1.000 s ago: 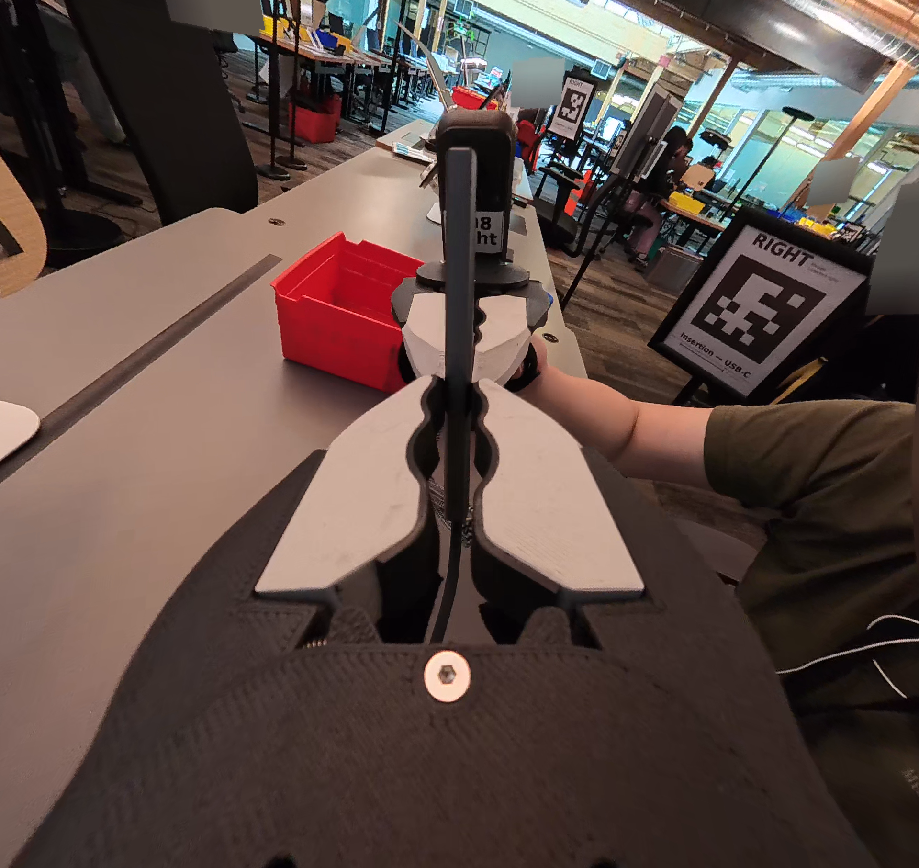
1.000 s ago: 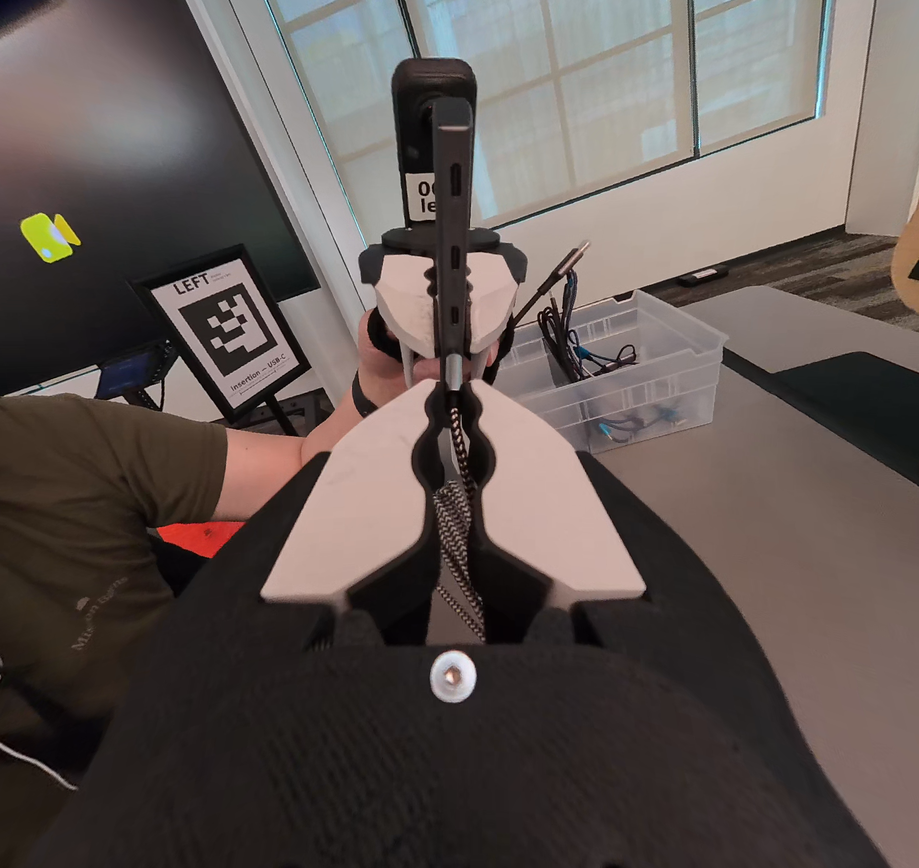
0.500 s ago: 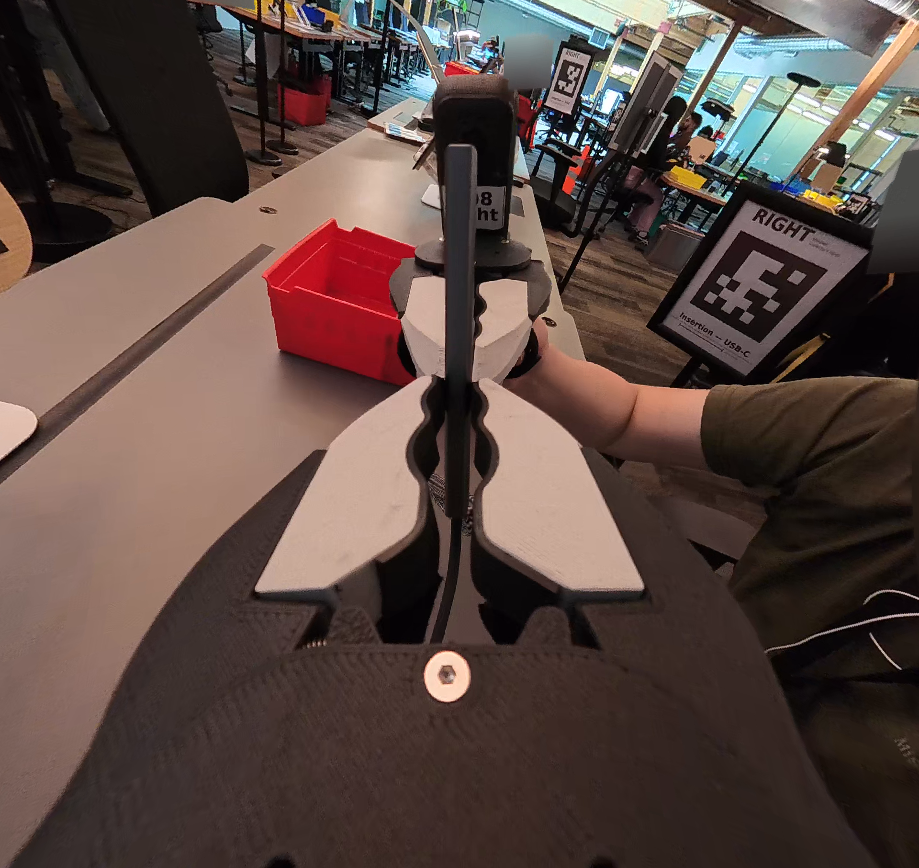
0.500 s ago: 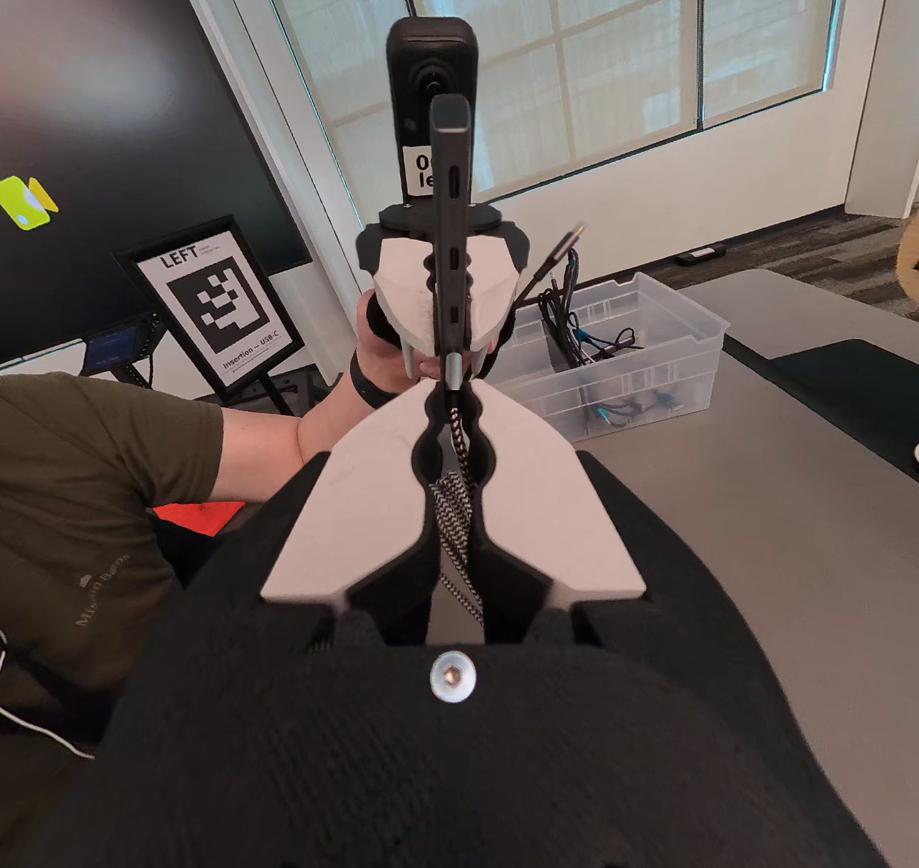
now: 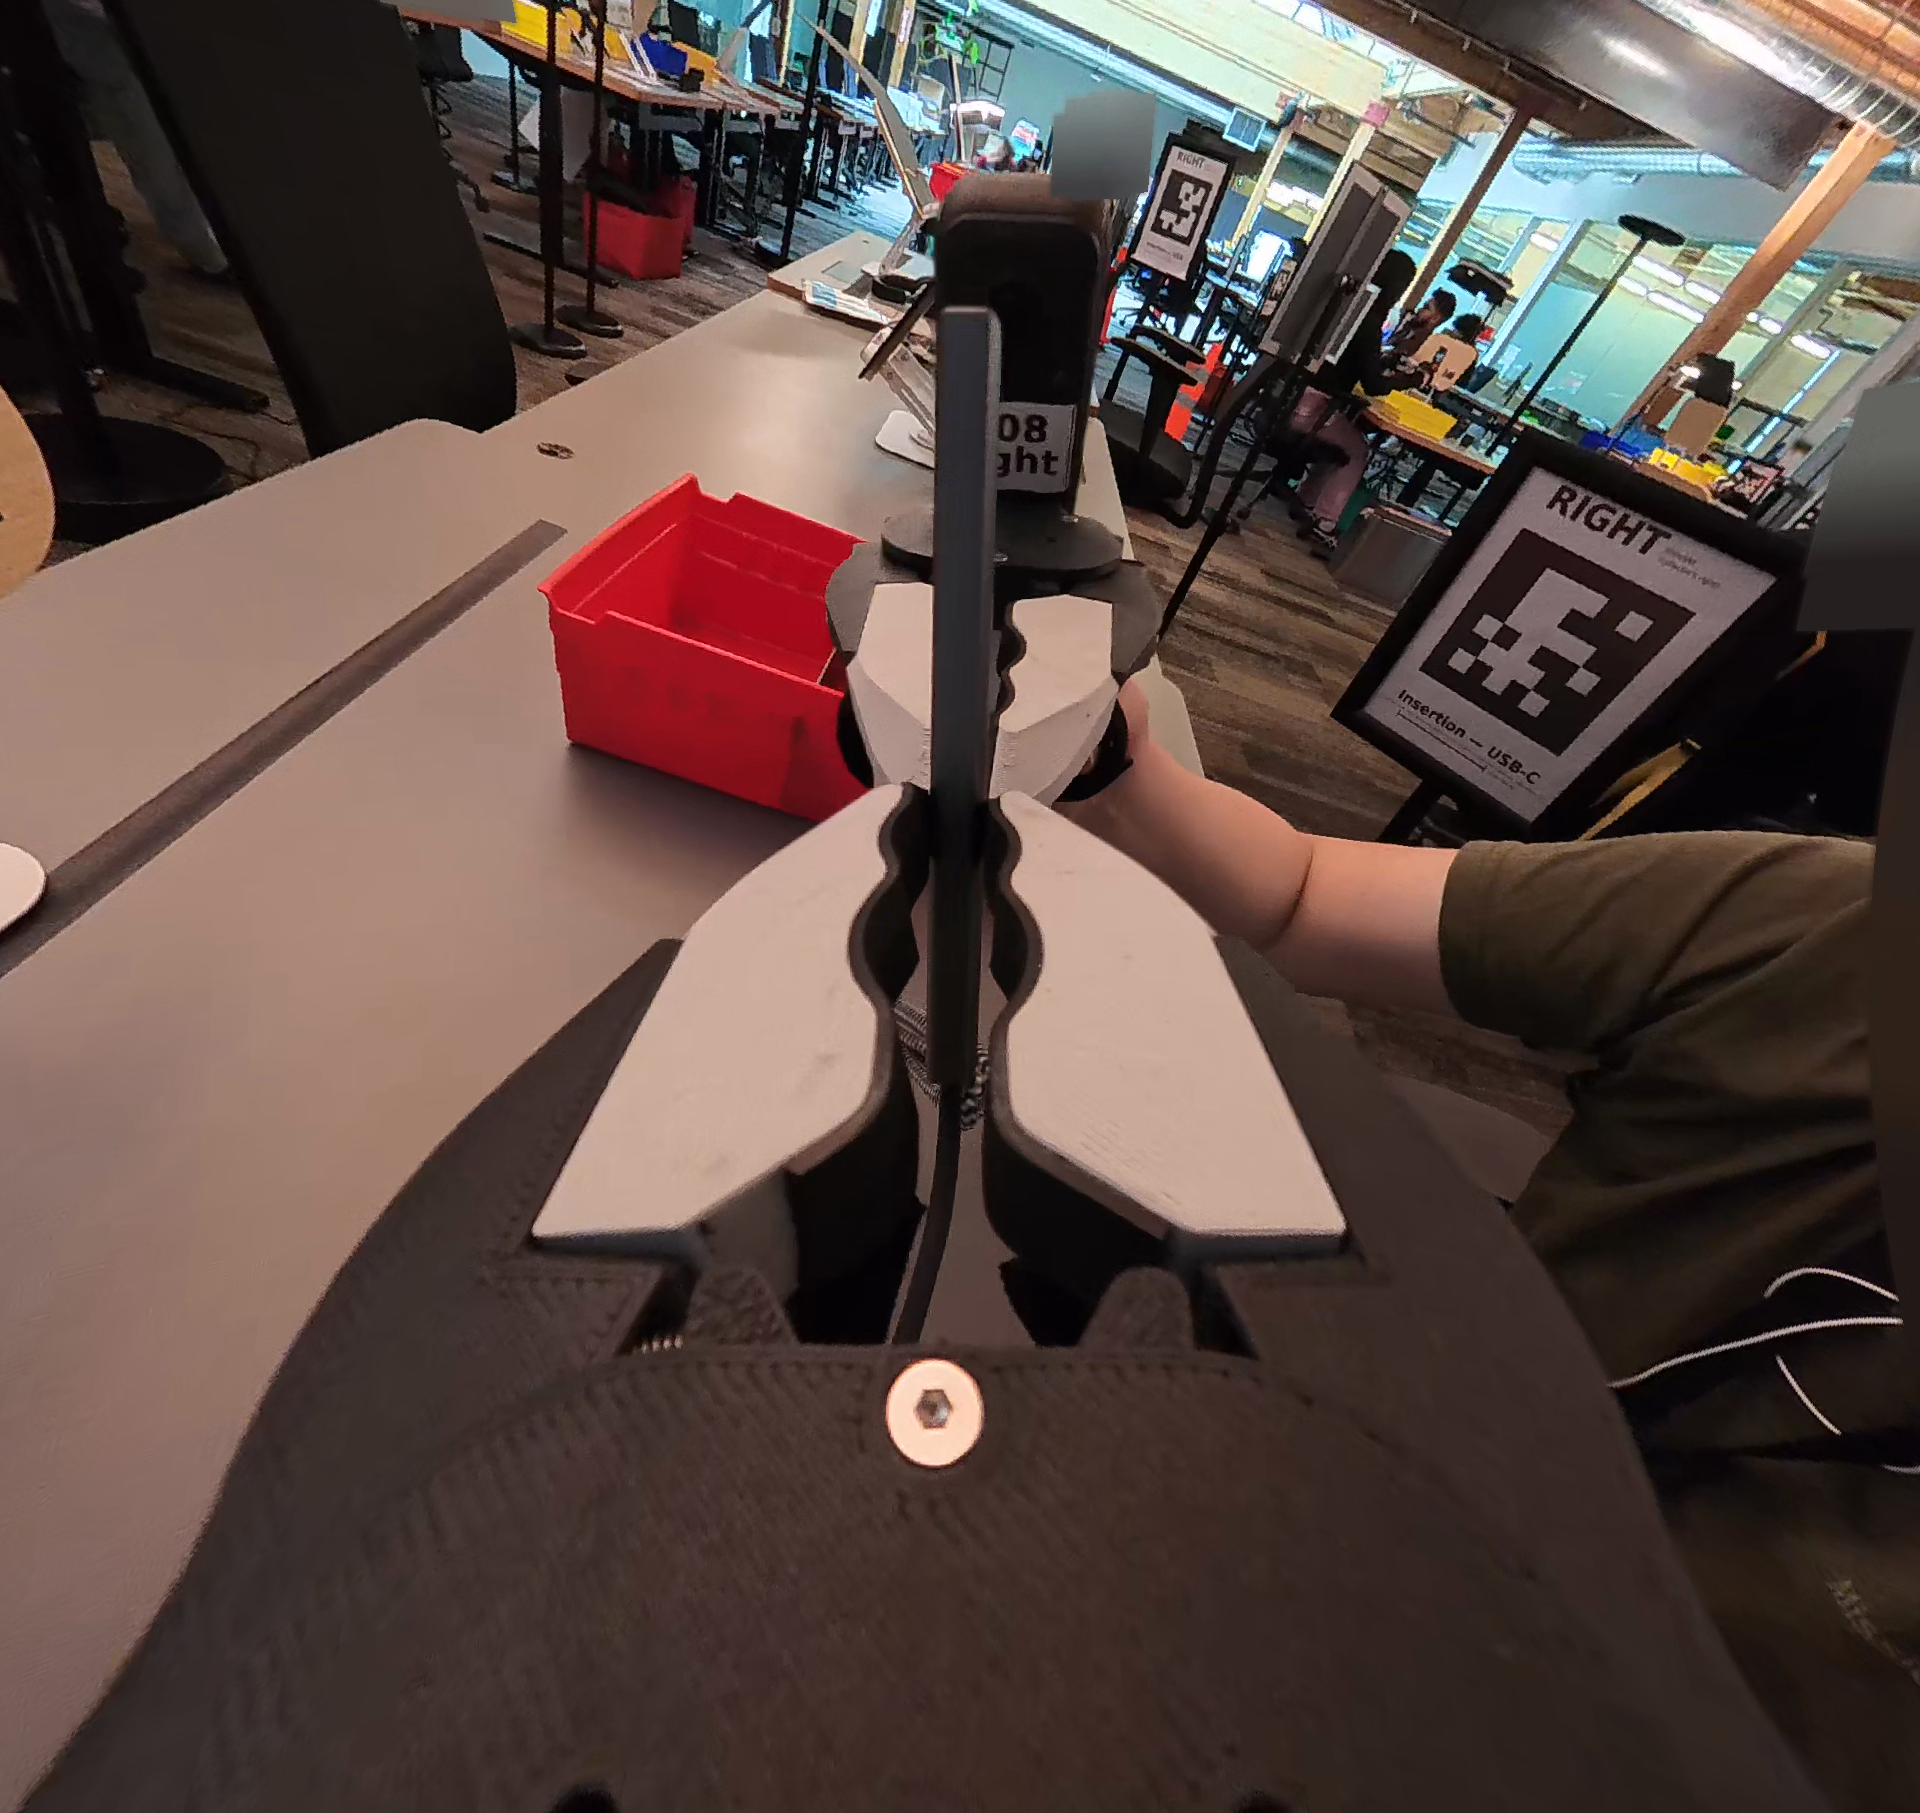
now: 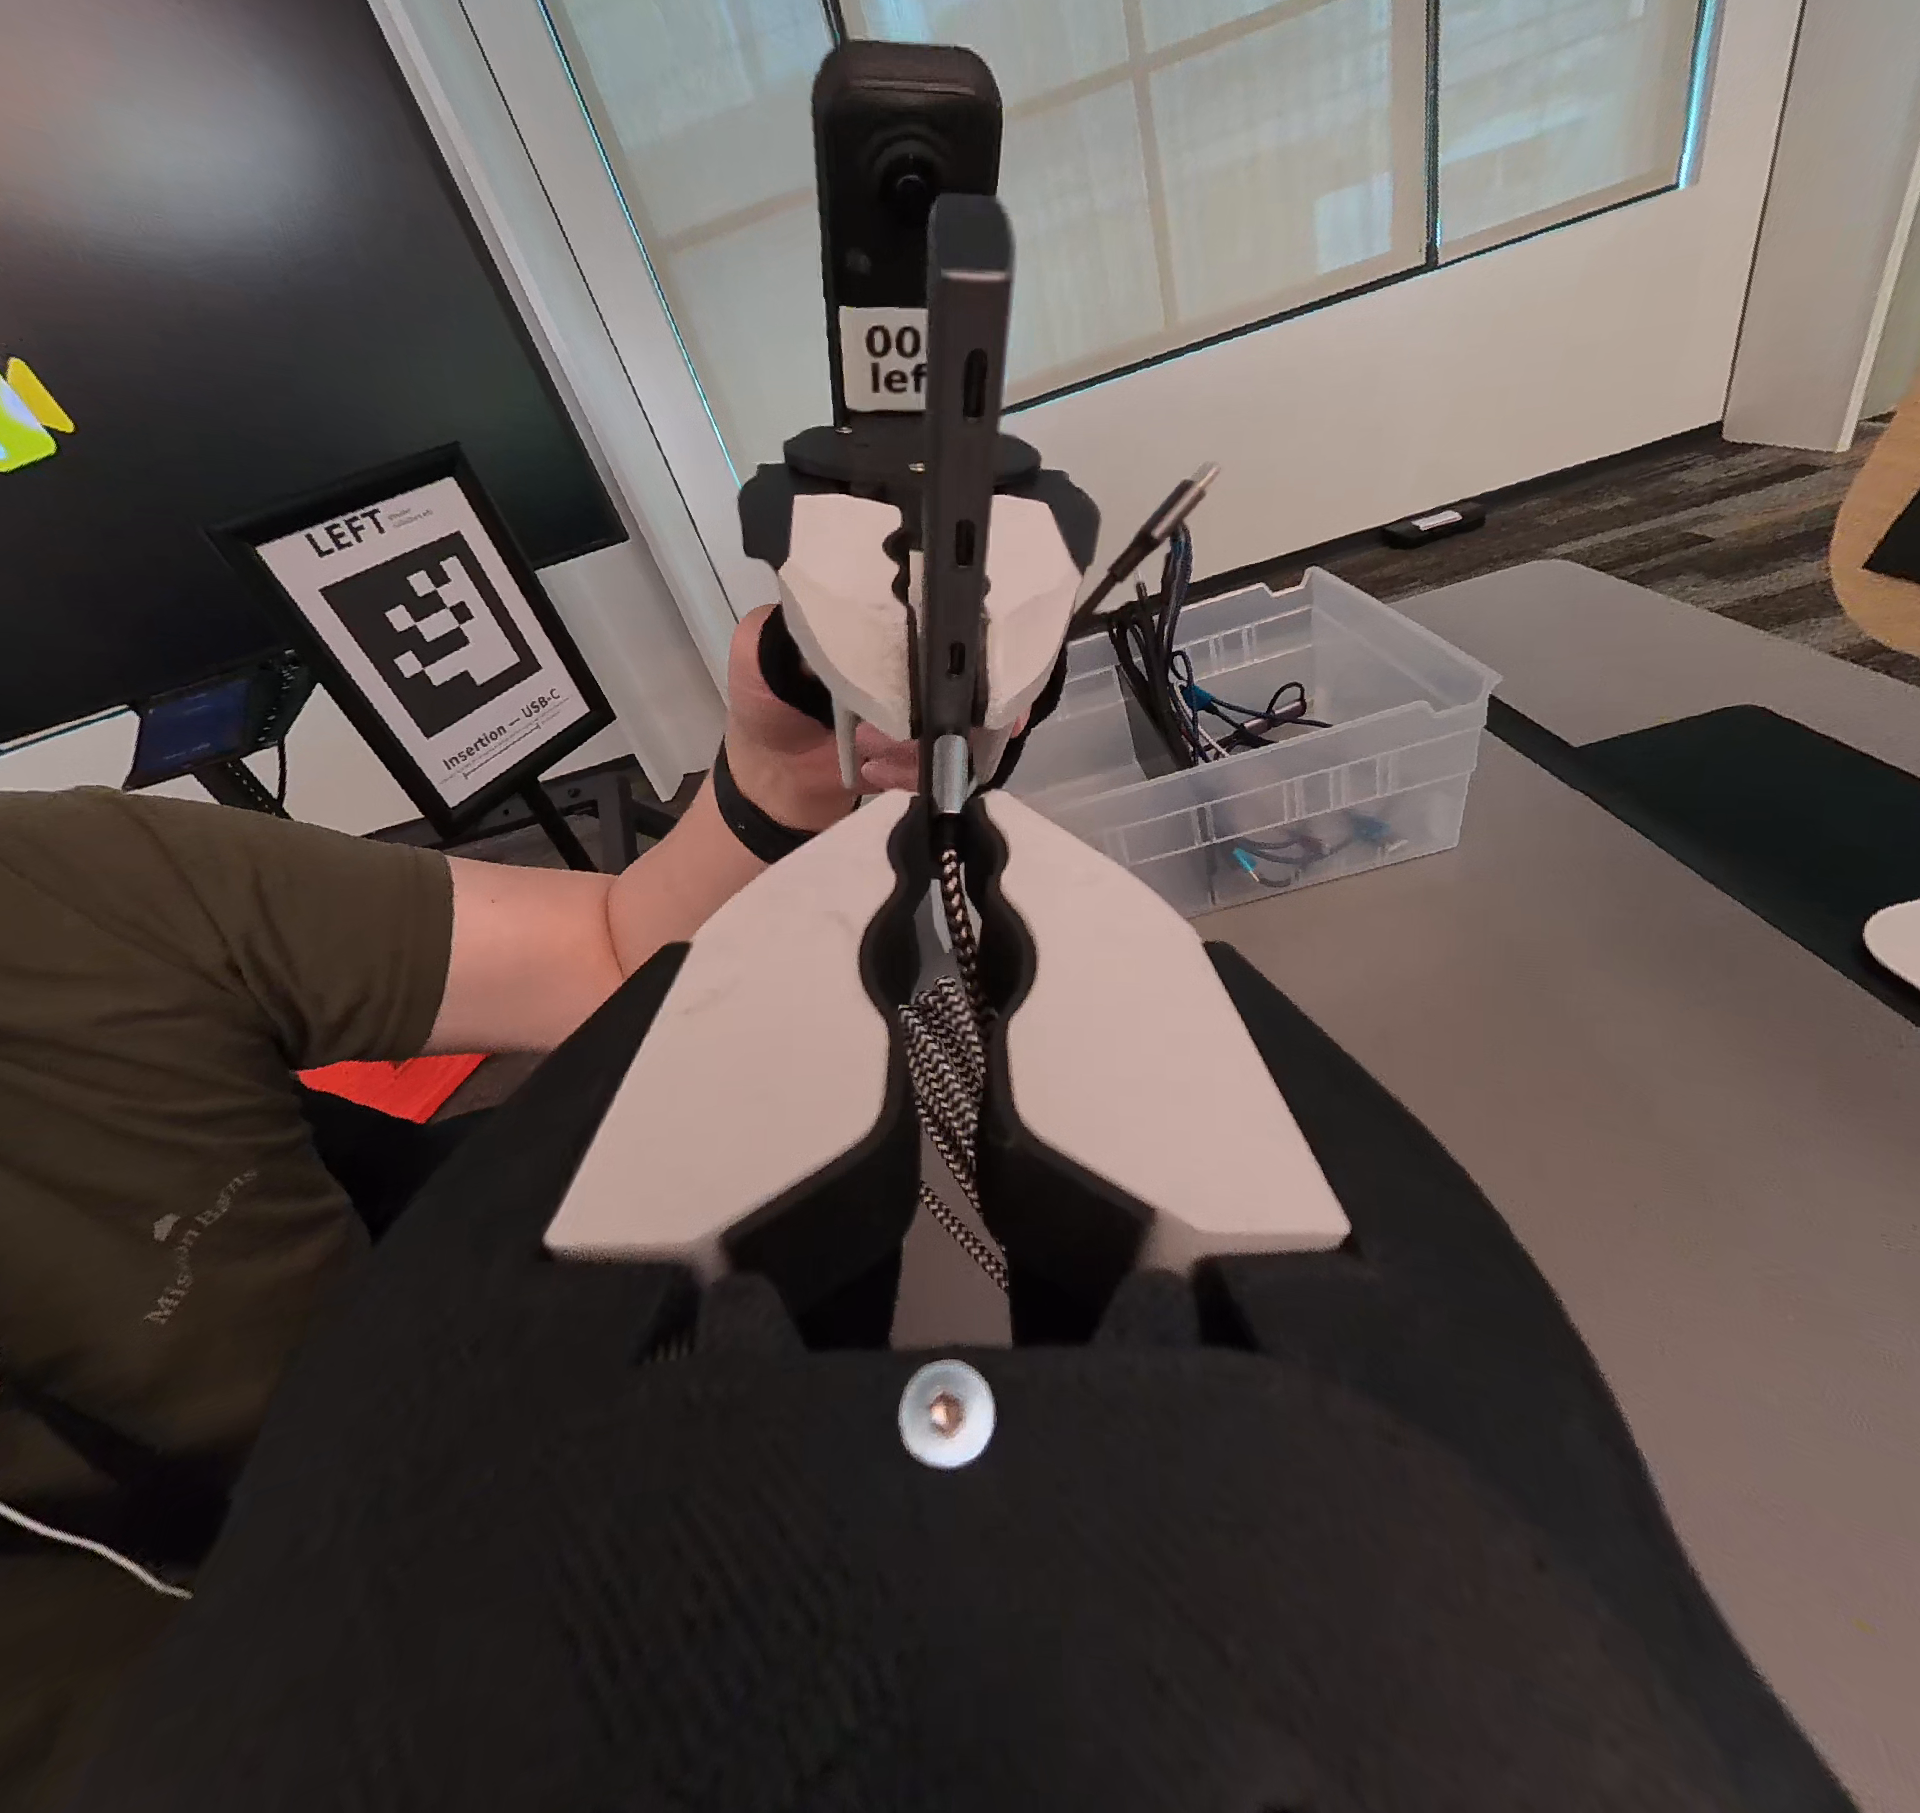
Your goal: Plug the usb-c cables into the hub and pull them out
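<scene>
My left gripper is shut on a slim dark grey hub, held upright and edge-on above the grey table. The hub's black lead runs back between the fingers. My right gripper is shut on a black-and-white braided usb-c cable. Its silver plug meets the lowest port on the hub. The grippers face each other tip to tip: the right gripper shows behind the hub, and the left gripper shows in the right wrist view.
A red bin stands on the table behind the grippers. A clear bin holds several loose cables. Framed marker signs stand beside the table. A person's forearm reaches in. Both grippers' tips are close together, under 4 cm apart.
Both grippers have drifted slightly together, still joined at the hub. In the right wrist view the hub now leans a little to the right. Both grips are unchanged.
</scene>
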